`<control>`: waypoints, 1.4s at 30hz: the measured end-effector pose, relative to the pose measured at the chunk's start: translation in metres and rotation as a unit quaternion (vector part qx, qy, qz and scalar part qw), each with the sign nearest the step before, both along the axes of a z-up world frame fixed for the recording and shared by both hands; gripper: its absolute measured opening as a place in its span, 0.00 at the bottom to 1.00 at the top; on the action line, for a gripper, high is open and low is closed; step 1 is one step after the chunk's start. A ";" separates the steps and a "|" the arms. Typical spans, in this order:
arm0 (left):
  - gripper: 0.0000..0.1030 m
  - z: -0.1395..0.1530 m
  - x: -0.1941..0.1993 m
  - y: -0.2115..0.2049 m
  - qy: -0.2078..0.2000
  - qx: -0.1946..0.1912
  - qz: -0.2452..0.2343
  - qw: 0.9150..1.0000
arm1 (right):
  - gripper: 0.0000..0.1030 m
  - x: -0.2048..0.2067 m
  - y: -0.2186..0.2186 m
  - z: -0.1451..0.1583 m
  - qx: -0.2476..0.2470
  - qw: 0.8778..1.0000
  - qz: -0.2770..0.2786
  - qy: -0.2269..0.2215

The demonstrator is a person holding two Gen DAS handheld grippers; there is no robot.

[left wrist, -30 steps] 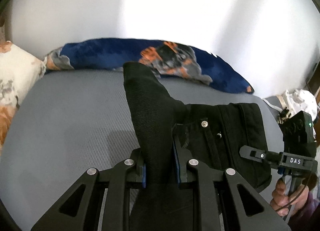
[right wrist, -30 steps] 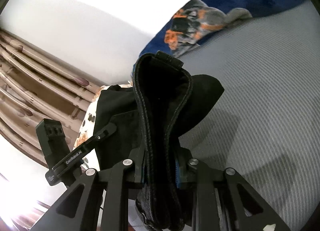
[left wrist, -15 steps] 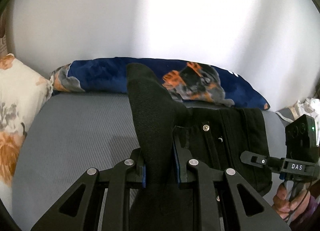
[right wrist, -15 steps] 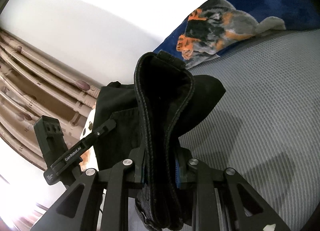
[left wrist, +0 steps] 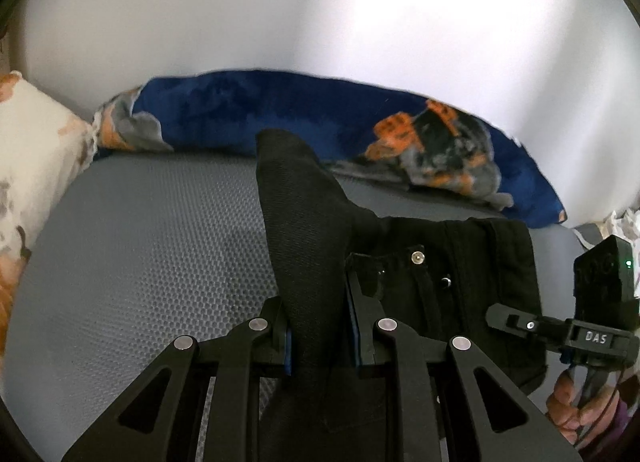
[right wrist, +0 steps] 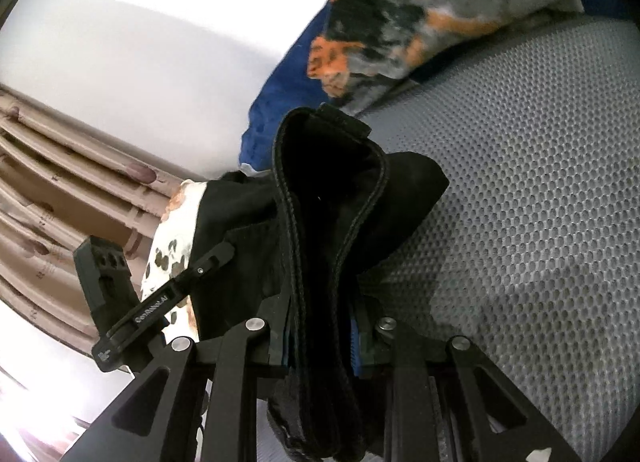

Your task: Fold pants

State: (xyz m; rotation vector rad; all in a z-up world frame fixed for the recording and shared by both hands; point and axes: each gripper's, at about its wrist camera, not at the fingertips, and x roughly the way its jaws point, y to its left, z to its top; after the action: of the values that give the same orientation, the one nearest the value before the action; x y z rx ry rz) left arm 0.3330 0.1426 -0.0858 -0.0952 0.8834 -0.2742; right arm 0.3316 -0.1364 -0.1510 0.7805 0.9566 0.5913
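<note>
Black denim filled both views: we had the pants (left wrist: 460,262) pinched at two places and lifted clear of the grey mattress (left wrist: 152,246). Our left tongs (left wrist: 320,342) were clamped narrow on a thick fold of cloth that stood up toward twelve o'clock. At three o'clock of that fold the waistband stretched across, its button (left wrist: 417,257) showing, to our right tongs (left wrist: 508,318), with a hand (left wrist: 572,410) gripping the handle at four o'clock.

In the right wrist view the right tongs (right wrist: 320,342) were likewise closed on a bunched, doubled band of the pants (right wrist: 328,198), and the left tongs (right wrist: 212,258) reached into the cloth at nine o'clock. A blue blanket (left wrist: 280,118) with orange and grey patches lay along the far edge of the mattress at twelve o'clock, and a flowered pillow (left wrist: 36,150) sat at nine o'clock.

We judged the fold half made, with the pants yet to be laid flat. The risks we saw:

- The right grip held several stacked layers; one could slip out and the fold would open unevenly.
- If the two tongs came down at different heights, the waistband would land skewed and wrinkled.
- Laid too far toward twelve o'clock, the cloth would ride up onto the blanket and not lie flat.
- We could not see the legs hanging below, so they might drag or bunch underneath.
</note>
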 end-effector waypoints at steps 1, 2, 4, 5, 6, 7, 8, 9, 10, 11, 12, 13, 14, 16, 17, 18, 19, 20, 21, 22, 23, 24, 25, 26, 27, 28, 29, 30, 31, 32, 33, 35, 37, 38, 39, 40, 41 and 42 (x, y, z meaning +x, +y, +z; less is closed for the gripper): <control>0.20 -0.005 0.003 0.001 0.004 -0.002 0.002 1.000 | 0.19 0.004 0.001 -0.002 0.000 1.000 0.000 0.001; 0.20 -0.008 0.004 0.002 0.006 -0.004 0.003 1.000 | 0.19 0.005 0.001 -0.003 -0.001 1.000 0.000 0.001; 0.20 -0.015 0.007 0.004 0.009 -0.004 0.006 1.000 | 0.19 0.012 -0.001 -0.008 -0.004 1.000 0.001 0.003; 0.20 -0.019 0.008 0.004 0.010 -0.002 0.006 1.000 | 0.19 0.013 -0.001 -0.010 -0.006 1.000 0.002 0.004; 0.20 -0.021 0.009 0.004 0.011 0.000 0.007 1.000 | 0.19 0.013 -0.002 -0.012 -0.009 1.000 0.002 0.005; 0.20 -0.024 0.010 0.005 0.012 0.001 0.007 1.000 | 0.19 0.018 0.000 -0.013 -0.010 1.000 0.002 0.006; 0.20 -0.027 0.012 0.005 0.014 0.002 0.008 1.000 | 0.19 0.019 0.001 -0.015 -0.013 1.000 0.002 0.006; 0.20 -0.029 0.013 0.006 0.015 0.003 0.010 1.000 | 0.19 0.020 0.000 -0.016 -0.018 1.000 0.003 0.005; 0.20 -0.032 0.013 0.007 0.015 0.005 0.012 1.000 | 0.19 0.020 0.000 -0.017 -0.023 1.000 0.003 0.004; 0.21 -0.034 0.014 0.007 0.014 0.008 0.014 1.000 | 0.19 0.022 0.001 -0.017 -0.029 1.000 0.003 0.003; 0.21 -0.037 0.014 0.008 0.014 0.010 0.016 1.000 | 0.19 0.022 0.002 -0.018 -0.034 0.999 0.004 0.002; 0.23 -0.040 0.014 0.009 0.013 0.013 0.018 1.000 | 0.19 0.023 0.003 -0.019 -0.046 0.999 0.005 0.001; 0.24 -0.042 0.015 0.010 0.013 0.015 0.020 1.000 | 0.19 0.023 0.005 -0.019 -0.057 0.998 0.005 -0.001; 0.28 -0.047 0.015 0.011 0.012 0.018 0.024 0.999 | 0.20 0.023 0.011 -0.019 -0.093 0.996 0.007 -0.008; 0.35 -0.049 0.015 0.011 0.009 0.024 0.029 0.999 | 0.20 0.023 0.013 -0.019 -0.102 0.995 0.005 -0.009; 0.38 -0.050 0.014 0.012 0.006 0.030 0.035 0.999 | 0.21 0.023 0.014 -0.020 -0.114 0.993 0.001 -0.009; 0.44 -0.051 0.014 0.012 0.001 0.036 0.041 0.999 | 0.22 0.023 0.017 -0.020 -0.127 0.992 -0.002 -0.012; 0.47 -0.052 0.013 0.013 -0.006 0.040 0.045 0.998 | 0.23 0.022 0.020 -0.020 -0.143 0.990 -0.004 -0.017; 0.49 -0.054 0.011 0.013 -0.012 0.044 0.047 0.998 | 0.28 0.020 0.025 -0.019 -0.169 0.985 -0.010 -0.024; 0.55 -0.055 0.010 0.014 -0.017 0.055 0.053 0.997 | 0.36 0.019 0.028 -0.019 -0.188 0.982 -0.016 -0.028; 0.57 -0.056 0.009 0.014 -0.025 0.066 0.059 0.996 | 0.40 0.018 0.032 -0.017 -0.211 0.977 -0.024 -0.034; 0.57 -0.056 0.007 0.012 -0.038 0.085 0.065 0.994 | 0.45 0.016 0.037 -0.015 -0.238 0.970 -0.033 -0.045; 0.62 -0.056 0.006 0.011 -0.046 0.099 0.068 0.992 | 0.52 0.015 0.039 -0.013 -0.255 0.965 -0.040 -0.051; 0.67 -0.055 0.004 0.012 -0.053 0.110 0.072 0.990 | 0.54 0.013 0.042 -0.011 -0.271 0.960 -0.049 -0.057; 0.68 -0.054 0.001 0.013 -0.058 0.119 0.077 0.988 | 0.55 0.010 0.042 -0.006 -0.286 0.954 -0.062 -0.066; 0.68 -0.051 -0.003 0.014 -0.062 0.125 0.081 0.987 | 0.55 0.004 0.044 0.001 -0.297 0.948 -0.075 -0.084; 0.68 -0.046 -0.008 0.016 -0.070 0.128 0.083 0.986 | 0.55 -0.002 0.045 0.009 -0.302 0.944 -0.085 -0.102; 0.69 -0.043 -0.012 0.018 -0.076 0.127 0.084 0.985 | 0.55 -0.013 0.048 0.021 -0.305 0.938 -0.102 -0.127; 0.71 -0.038 -0.017 0.019 -0.081 0.126 0.085 0.985 | 0.57 -0.019 0.049 0.027 -0.303 0.937 -0.107 -0.136; 0.73 -0.032 -0.023 0.021 -0.087 0.123 0.088 0.985 | 0.58 -0.026 0.052 0.033 -0.300 0.937 -0.110 -0.144; 0.75 -0.029 -0.028 0.022 -0.090 0.120 0.089 0.985 | 0.58 -0.036 0.055 0.041 -0.296 0.936 -0.112 -0.155; 0.75 -0.021 -0.040 0.022 -0.096 0.110 0.090 0.985 | 0.63 -0.050 0.061 0.049 -0.305 0.930 -0.116 -0.169; 0.76 -0.014 -0.053 0.020 -0.102 0.105 0.091 0.985 | 0.64 -0.060 0.072 0.052 -0.311 0.928 -0.108 -0.175; 0.76 -0.011 -0.059 0.018 -0.103 0.104 0.091 0.985 | 0.64 -0.066 0.077 0.052 -0.311 0.928 -0.104 -0.174; 0.76 -0.009 -0.066 0.016 -0.105 0.105 0.090 0.985 | 0.65 -0.072 0.081 0.053 -0.312 0.929 -0.102 -0.173; 0.76 -0.006 -0.072 0.014 -0.107 0.106 0.091 0.984 | 0.67 -0.077 0.081 0.055 -0.315 0.928 -0.101 -0.173; 0.76 -0.003 -0.080 0.012 -0.111 0.107 0.090 0.984 | 0.68 -0.082 0.085 0.054 -0.318 0.927 -0.100 -0.173; 0.76 -0.002 -0.085 0.010 -0.113 0.106 0.088 0.984 | 0.69 -0.088 0.087 0.053 -0.319 0.927 -0.099 -0.171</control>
State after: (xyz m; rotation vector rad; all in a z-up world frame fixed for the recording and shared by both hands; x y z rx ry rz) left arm 0.2479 0.1524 -0.0873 0.0541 0.6690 -0.0236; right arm 0.2434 -0.0496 -0.0976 0.1712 0.6714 0.1986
